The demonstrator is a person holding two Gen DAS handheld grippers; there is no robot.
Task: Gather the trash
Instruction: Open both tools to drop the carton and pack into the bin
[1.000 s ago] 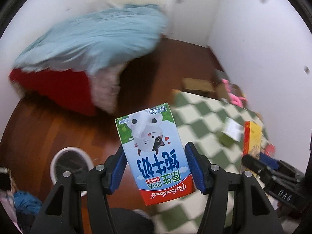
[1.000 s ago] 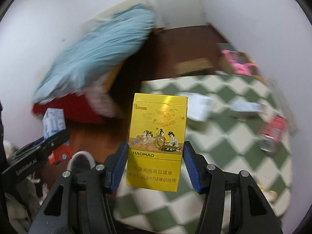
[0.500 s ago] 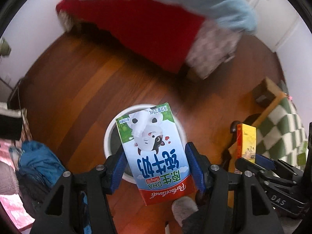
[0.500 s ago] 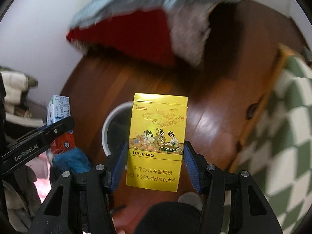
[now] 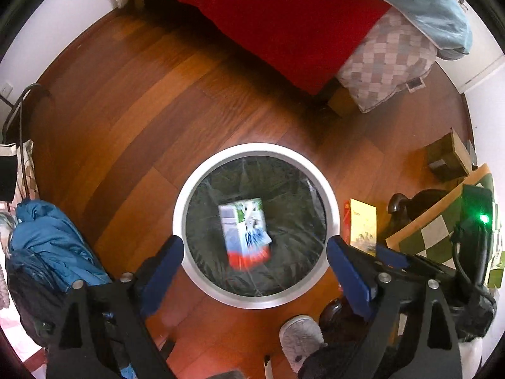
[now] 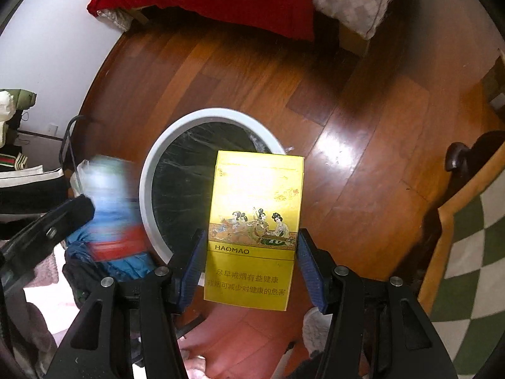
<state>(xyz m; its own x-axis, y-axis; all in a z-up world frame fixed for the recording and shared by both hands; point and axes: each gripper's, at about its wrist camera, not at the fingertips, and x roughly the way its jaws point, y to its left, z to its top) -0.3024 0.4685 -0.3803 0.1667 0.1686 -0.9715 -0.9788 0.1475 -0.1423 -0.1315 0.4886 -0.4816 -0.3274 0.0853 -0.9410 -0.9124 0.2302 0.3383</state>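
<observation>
A blurred milk carton (image 5: 246, 233) drops free inside the white-rimmed bin (image 5: 255, 150) with its black liner. My left gripper (image 5: 254, 246) hangs above the bin with its jaws opening wide, and its pads are off the carton. The right wrist view shows the same carton (image 6: 110, 208) smeared beside a left finger (image 6: 63, 218). My right gripper (image 6: 249, 243) is shut on a yellow cigarette box (image 6: 255, 230), held upright over the near right edge of the bin (image 6: 148, 170). In the left wrist view that yellow box (image 5: 363, 221) shows just right of the rim.
A bed with a red cover (image 5: 284, 15) and a checked pillow (image 5: 388, 60) stands beyond the bin. Blue clothing (image 5: 53, 243) is piled to the left. A cardboard box (image 5: 448, 158) and a green checkered surface (image 5: 442, 230) lie to the right. A grey slipper (image 5: 300, 338) is near me.
The left jaws have spread and let go of the milk carton, which now falls into the bin. Both grippers have come down closer over the bin; the right still holds the yellow box.
</observation>
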